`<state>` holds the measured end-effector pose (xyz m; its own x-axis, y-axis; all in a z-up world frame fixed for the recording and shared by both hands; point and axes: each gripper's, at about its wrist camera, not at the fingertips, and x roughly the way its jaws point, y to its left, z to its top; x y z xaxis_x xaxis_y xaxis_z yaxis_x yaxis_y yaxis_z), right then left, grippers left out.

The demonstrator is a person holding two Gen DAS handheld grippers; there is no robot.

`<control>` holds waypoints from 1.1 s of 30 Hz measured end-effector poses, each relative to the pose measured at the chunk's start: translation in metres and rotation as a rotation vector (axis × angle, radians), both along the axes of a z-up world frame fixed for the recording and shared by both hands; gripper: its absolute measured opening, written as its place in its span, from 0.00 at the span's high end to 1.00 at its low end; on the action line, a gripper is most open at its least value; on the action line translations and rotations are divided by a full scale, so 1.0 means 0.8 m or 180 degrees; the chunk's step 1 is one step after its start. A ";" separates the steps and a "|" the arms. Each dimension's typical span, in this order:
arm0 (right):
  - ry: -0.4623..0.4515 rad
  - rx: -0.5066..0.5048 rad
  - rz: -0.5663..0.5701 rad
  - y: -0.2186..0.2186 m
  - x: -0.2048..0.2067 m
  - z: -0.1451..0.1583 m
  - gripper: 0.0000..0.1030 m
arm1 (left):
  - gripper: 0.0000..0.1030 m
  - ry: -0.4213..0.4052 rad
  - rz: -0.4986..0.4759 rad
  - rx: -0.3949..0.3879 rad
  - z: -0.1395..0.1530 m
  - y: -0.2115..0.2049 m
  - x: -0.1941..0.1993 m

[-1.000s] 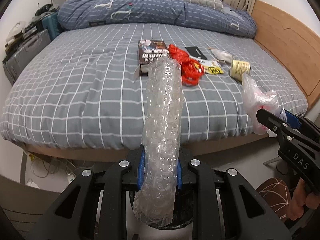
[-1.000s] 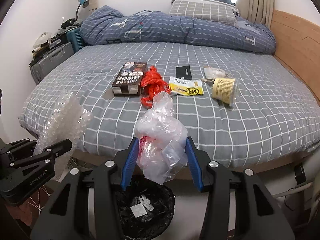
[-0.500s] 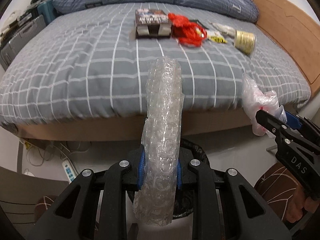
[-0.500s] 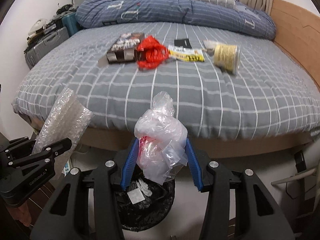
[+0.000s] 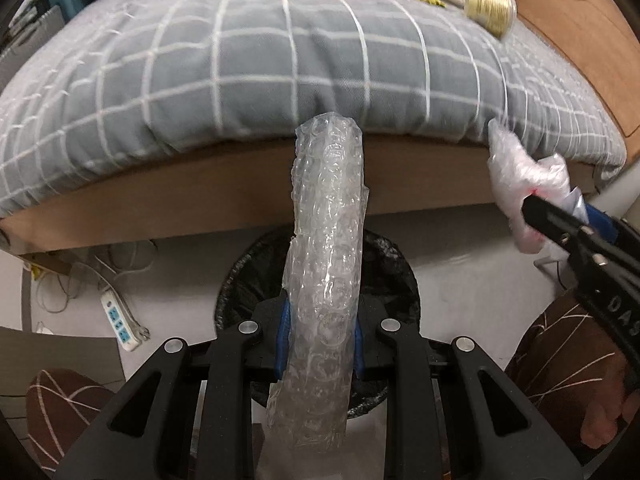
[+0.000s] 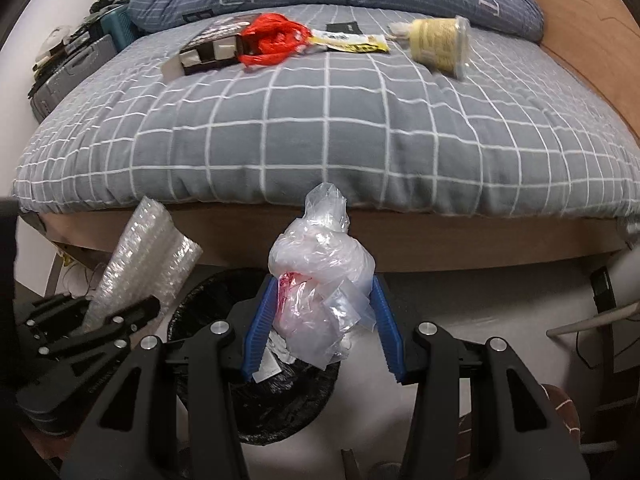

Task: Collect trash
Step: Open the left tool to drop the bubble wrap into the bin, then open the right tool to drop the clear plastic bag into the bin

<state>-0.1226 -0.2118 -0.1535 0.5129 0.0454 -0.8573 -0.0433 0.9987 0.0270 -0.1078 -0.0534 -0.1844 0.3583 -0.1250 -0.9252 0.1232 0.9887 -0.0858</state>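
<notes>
the left claw is clamped shut around what it carries, its blue pads pressed in. the right claw, to its right, grips its load with blue pads spread wider.

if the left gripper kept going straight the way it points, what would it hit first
Probably the wooden bed frame board, under the grey checked quilt; depth is unclear. The left gripper holds a clear bubble wrap roll.

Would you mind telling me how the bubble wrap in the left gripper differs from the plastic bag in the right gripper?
The bubble wrap is a long roll reaching well past the left gripper; the plastic bag is a crumpled wad bunched in the right gripper. The bubble wrap is uniformly clear and dimpled; the plastic bag is smooth film with a red patch. Both are translucent plastic, clamped and held above the black bin.
</notes>
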 end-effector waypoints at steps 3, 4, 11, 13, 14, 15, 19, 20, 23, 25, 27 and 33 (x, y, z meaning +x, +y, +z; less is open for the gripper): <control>0.0022 -0.0006 -0.0042 -0.008 -0.002 -0.002 0.56 | 0.78 0.0019 -0.0049 0.0002 -0.010 -0.010 0.001; 0.0040 -0.0010 -0.0059 -0.012 -0.004 -0.005 0.56 | 0.77 0.0027 -0.0064 -0.0005 -0.012 -0.012 0.002; 0.0117 -0.0010 -0.0051 -0.010 -0.001 -0.015 0.56 | 0.34 -0.0094 -0.0006 0.0138 -0.019 -0.015 -0.003; 0.0135 -0.0009 -0.0003 -0.002 0.000 -0.018 0.56 | 0.31 -0.0121 0.0011 0.0118 -0.020 -0.011 -0.004; 0.0146 -0.0009 0.0022 0.002 0.001 -0.020 0.56 | 0.27 -0.0130 0.0014 0.0123 -0.020 -0.009 -0.005; 0.0153 -0.0012 0.0045 0.006 0.002 -0.021 0.56 | 0.25 -0.0142 0.0022 0.0129 -0.020 -0.006 -0.006; 0.0195 -0.0003 0.0164 0.028 0.008 -0.029 0.56 | 0.12 -0.0176 0.0111 0.0192 -0.019 0.013 -0.005; 0.0200 0.0000 0.0187 0.033 0.010 -0.030 0.56 | 0.08 -0.0185 0.0161 0.0220 -0.017 0.020 -0.005; 0.0214 0.0023 0.0261 0.051 0.016 -0.034 0.55 | 0.06 -0.0207 0.0266 0.0240 -0.012 0.038 -0.004; 0.0223 0.0039 0.0309 0.063 0.021 -0.036 0.55 | 0.06 -0.0212 0.0318 0.0266 -0.010 0.052 -0.002; 0.0237 0.0051 0.0357 0.074 0.024 -0.039 0.55 | 0.06 -0.0235 0.0367 0.0294 -0.006 0.067 -0.001; 0.0295 0.0073 0.0499 0.106 0.031 -0.047 0.55 | 0.06 -0.0304 0.0533 0.0333 0.006 0.104 0.000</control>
<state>-0.0979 -0.1273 -0.1913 0.4169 0.1386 -0.8983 -0.1947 0.9790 0.0607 -0.1075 0.0294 -0.1793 0.4526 0.0386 -0.8909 -0.0409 0.9989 0.0225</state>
